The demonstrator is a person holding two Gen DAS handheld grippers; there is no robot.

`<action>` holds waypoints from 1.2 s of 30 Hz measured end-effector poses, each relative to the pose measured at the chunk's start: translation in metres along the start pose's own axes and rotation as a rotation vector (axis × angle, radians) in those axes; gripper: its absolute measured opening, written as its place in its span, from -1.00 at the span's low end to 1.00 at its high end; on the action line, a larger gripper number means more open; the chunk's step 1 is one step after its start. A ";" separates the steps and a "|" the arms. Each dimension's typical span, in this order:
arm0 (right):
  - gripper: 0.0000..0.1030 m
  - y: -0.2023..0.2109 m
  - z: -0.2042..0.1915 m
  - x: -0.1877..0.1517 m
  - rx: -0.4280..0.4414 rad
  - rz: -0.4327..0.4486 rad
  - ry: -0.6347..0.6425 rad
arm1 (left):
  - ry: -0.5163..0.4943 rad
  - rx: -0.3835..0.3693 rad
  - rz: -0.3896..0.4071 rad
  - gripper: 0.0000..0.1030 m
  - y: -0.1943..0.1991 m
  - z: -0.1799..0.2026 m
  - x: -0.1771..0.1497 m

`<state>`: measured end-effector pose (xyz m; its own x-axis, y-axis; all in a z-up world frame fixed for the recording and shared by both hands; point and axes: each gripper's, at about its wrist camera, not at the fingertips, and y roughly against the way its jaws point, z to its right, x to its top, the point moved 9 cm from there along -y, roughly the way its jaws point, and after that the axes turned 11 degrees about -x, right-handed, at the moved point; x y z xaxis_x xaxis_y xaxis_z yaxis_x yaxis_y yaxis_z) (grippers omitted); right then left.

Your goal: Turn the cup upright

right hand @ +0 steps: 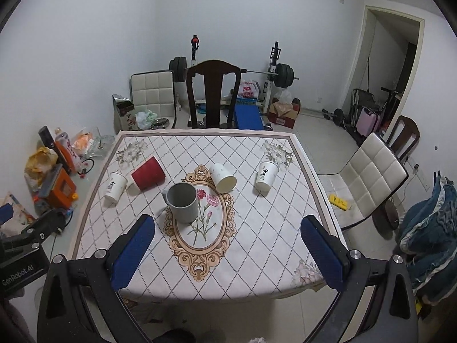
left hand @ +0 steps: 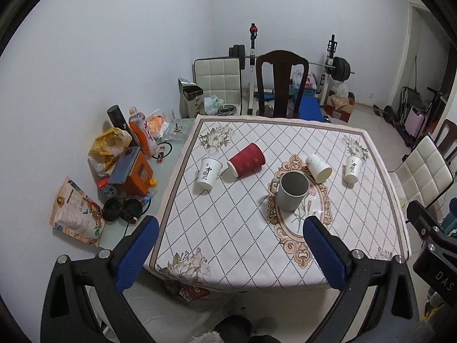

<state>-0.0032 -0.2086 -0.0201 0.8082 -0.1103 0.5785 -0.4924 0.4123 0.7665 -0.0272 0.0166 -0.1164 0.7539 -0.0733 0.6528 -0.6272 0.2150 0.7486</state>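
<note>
I held both grippers back over the near edge of the counter (right hand: 257,257), the left gripper (left hand: 231,245) and right gripper (right hand: 228,245) each with fingers spread wide and empty. The red cup (right hand: 148,176) lay on its side toward the far left, touching a white paper cup (right hand: 115,187). A grey mug (right hand: 182,201) stood upright nearer me, another tipped white cup (right hand: 222,177) just beyond it. A dark chair (right hand: 213,94) stood behind.

Clothed table (right hand: 257,257): upright grey mug (right hand: 182,201), tipped red cup (right hand: 148,175), three white cups (right hand: 225,181).
</note>
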 end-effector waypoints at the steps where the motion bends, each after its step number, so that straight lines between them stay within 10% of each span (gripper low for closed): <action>1: 1.00 0.006 0.002 0.000 0.004 0.003 -0.002 | 0.002 -0.001 0.004 1.00 0.004 0.001 -0.001; 36: 1.00 0.023 0.010 -0.012 0.042 -0.009 0.004 | 0.014 0.020 -0.005 1.00 0.022 0.009 -0.013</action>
<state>-0.0275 -0.2063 -0.0064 0.8138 -0.1106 0.5705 -0.4982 0.3726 0.7829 -0.0525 0.0139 -0.1076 0.7598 -0.0604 0.6473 -0.6270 0.1954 0.7541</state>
